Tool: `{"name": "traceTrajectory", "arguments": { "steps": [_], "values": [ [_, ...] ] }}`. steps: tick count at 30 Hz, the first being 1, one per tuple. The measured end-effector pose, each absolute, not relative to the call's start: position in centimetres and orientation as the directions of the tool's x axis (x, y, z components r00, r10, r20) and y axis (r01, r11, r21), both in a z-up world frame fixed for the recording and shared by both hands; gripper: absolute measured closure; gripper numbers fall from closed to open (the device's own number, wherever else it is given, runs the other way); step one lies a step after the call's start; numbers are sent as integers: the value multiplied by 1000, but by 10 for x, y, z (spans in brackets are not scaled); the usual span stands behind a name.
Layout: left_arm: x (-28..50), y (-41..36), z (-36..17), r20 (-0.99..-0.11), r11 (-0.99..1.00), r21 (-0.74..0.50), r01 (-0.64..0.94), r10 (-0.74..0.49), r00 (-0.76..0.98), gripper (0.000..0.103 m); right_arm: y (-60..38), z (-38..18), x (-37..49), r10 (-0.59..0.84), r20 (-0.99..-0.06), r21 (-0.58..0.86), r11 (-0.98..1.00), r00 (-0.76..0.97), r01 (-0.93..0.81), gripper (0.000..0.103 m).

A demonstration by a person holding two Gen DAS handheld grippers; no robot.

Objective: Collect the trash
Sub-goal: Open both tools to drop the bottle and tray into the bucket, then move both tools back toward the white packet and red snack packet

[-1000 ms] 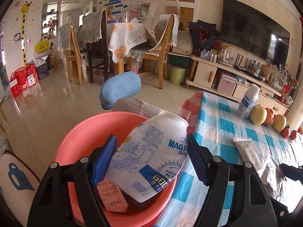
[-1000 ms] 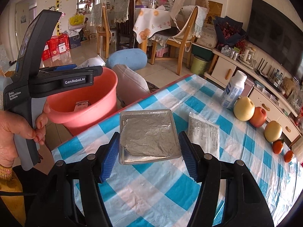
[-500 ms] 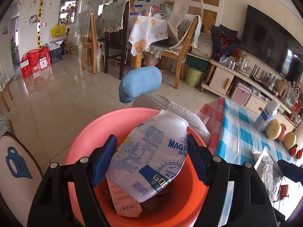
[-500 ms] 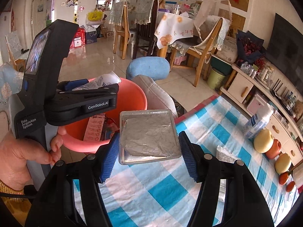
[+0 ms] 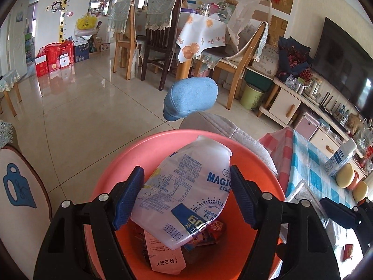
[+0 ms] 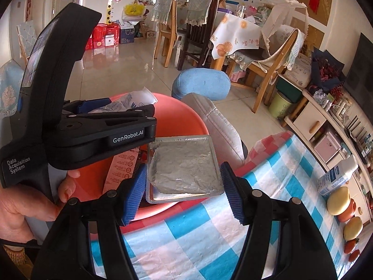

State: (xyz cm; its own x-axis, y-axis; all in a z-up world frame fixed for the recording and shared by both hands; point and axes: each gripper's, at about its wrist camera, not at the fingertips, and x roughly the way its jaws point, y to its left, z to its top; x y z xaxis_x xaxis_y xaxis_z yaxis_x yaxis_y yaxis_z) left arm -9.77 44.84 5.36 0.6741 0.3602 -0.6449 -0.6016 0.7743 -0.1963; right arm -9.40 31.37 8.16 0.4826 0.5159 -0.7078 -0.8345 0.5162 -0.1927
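A salmon-pink basin stands beside the table, with a paper packet and a red wrapper lying inside. My left gripper is shut on a white plastic bottle with blue print, which hangs over the middle of the basin. My right gripper is shut on a flat silver foil tray, held over the basin's near rim at the table's corner. In the right wrist view the bottle pokes out past the left tool, which a hand holds.
The table has a blue checked cloth; a white bottle and several fruits stand along its far side. A grey padded seat back and a blue cushion are behind the basin. Dining chairs and a TV cabinet stand further off.
Both grippers swung left, away from the table top. The bottle went from the basin's table-side edge to over its middle. The foil tray went from above the cloth to the basin's rim.
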Motion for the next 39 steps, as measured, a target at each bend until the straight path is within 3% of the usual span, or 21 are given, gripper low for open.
{"name": "traceTrajectory", "arguments": {
  "steps": [3,7,39],
  "values": [
    [-99,450,55,-639,768,-200,-609,369,675,27,321,73,-92,505,-718,-209,499,479,-841,36],
    [-98,449,57,-634,764,-205,-611,372,678,11,320,68,-95,499,-714,-220,505,491,-834,15],
    [-75,384,76,-655,850,-75,-522,353,668,8,186,63,-106,394,-699,-111,764,597,-635,12]
  ]
}}
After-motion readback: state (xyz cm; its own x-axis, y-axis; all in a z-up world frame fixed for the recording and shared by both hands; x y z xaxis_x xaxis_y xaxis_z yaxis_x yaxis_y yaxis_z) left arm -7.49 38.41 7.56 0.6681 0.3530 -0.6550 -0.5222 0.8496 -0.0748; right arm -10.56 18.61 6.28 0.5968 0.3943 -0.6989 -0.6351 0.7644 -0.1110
